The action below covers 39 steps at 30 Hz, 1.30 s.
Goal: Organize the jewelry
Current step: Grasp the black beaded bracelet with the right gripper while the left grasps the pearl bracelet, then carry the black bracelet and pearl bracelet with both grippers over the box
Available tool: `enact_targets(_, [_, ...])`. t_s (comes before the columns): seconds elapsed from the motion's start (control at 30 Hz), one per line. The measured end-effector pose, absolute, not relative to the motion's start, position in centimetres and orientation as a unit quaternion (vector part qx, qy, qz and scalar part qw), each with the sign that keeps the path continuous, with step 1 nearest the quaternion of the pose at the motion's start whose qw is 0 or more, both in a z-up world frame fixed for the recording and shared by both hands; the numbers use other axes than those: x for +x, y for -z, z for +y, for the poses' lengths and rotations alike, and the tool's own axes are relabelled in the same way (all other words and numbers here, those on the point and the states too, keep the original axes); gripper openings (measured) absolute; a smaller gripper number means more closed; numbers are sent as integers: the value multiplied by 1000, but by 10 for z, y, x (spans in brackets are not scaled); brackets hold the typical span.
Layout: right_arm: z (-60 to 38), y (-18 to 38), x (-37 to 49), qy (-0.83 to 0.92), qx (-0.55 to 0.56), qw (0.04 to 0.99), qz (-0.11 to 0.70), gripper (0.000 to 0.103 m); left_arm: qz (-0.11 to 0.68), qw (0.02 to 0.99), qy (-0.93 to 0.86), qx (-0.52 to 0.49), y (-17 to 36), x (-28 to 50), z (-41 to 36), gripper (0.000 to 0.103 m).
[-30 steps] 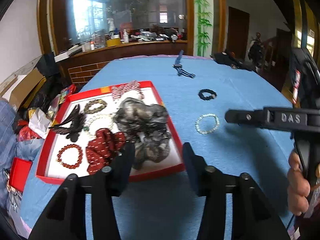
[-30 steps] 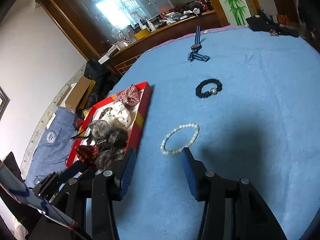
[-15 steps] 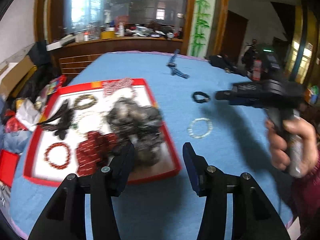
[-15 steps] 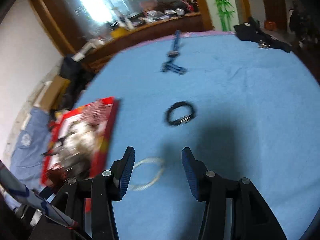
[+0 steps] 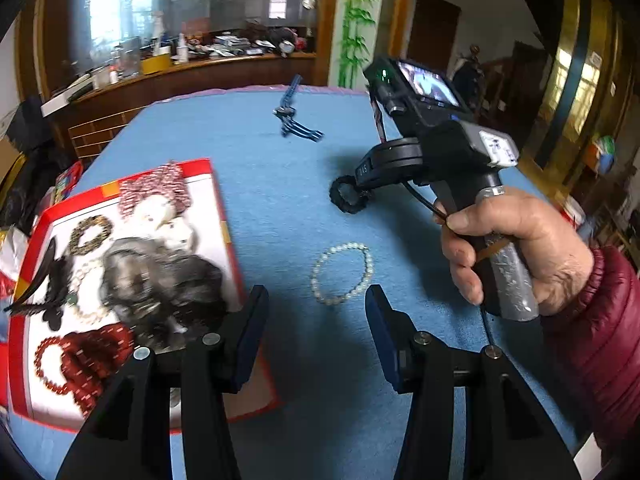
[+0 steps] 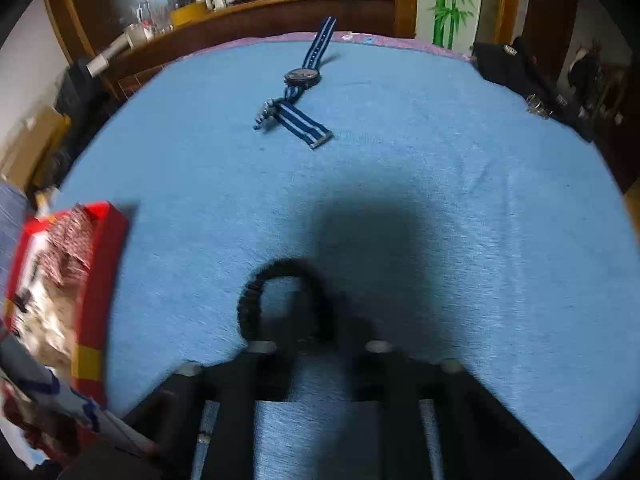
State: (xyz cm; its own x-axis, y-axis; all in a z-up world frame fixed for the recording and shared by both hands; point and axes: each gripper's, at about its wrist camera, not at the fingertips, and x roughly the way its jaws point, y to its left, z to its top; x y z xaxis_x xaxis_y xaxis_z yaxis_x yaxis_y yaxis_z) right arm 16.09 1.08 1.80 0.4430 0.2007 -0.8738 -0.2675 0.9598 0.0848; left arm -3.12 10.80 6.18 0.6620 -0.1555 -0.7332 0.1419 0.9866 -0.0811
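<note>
The right tongs [image 6: 316,340] have just been closing and now stand shut on the near edge of the black bracelet [image 6: 280,300], which lies on the blue surface [image 6: 440,200] to the right of the red tray [image 5: 216,208]. A second ago these tongs hung open over the pearl bracelet [image 5: 342,272]; they have since passed beyond it to the black one. In the left wrist view the tips meet the black ring, though whether the pads truly grip the band is hard to confirm, as that part lies in shadow.

The left tongs [image 5: 316,332] stand about half open and hold nothing, hovering just right of the tray's near corner, with the pearl bracelet ahead of them. A striped watch [image 6: 300,88] lies well beyond the tray.

Judgement: the black bracelet appears secured for transfer into the tray, which already holds several bracelets and hair ties. The pearl bracelet and watch remain to be sorted.
</note>
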Motion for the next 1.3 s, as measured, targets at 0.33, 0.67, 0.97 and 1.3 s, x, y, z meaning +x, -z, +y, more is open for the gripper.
enact_targets(0.33, [-71, -50, 113, -154, 46, 869, 468, 5, 466, 876, 119, 12, -27, 17, 63, 32])
enact_targets(0.67, [-83, -76, 97, -194, 97, 872, 439, 6, 455, 885, 85, 52, -16, 33, 46, 4])
enact_targets(0.97, [-63, -103, 66, -241, 101, 872, 415, 6, 381, 917, 113, -26, -92, -2, 90, 4])
enact_targets(1.3, [13, -129, 16, -336, 78, 849, 400, 6, 323, 944, 46, -52, -153, -66, 187, 5])
